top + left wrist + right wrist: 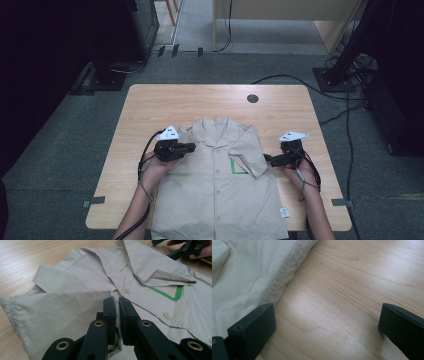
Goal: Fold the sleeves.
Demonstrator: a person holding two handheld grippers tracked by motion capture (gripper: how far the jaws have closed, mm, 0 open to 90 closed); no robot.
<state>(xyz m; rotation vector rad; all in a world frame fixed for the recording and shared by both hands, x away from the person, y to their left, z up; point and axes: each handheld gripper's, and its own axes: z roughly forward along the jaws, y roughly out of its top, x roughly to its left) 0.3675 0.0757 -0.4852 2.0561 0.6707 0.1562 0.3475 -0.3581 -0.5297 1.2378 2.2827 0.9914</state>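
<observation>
Your khaki shirt (220,195) lies buttoned and face up on the wooden table (150,105), collar at the far end. Your left gripper (117,312) pinches the folded-in left sleeve (57,315), jaws almost together on the cloth. Your right gripper (324,325) rests by the shirt's right edge, jaws wide apart over bare wood.

From above our side of the table (150,105) we look forward and down, far enough back to take in the whole top and the floor around it. Riding the left gripper (117,305), we look low and close across the shirt (87,277) toward the right gripper (186,248). Riding the right gripper (325,322), we sit very near the wood, facing the shirt's hem. All three views share the shirt and tabletop.
</observation>
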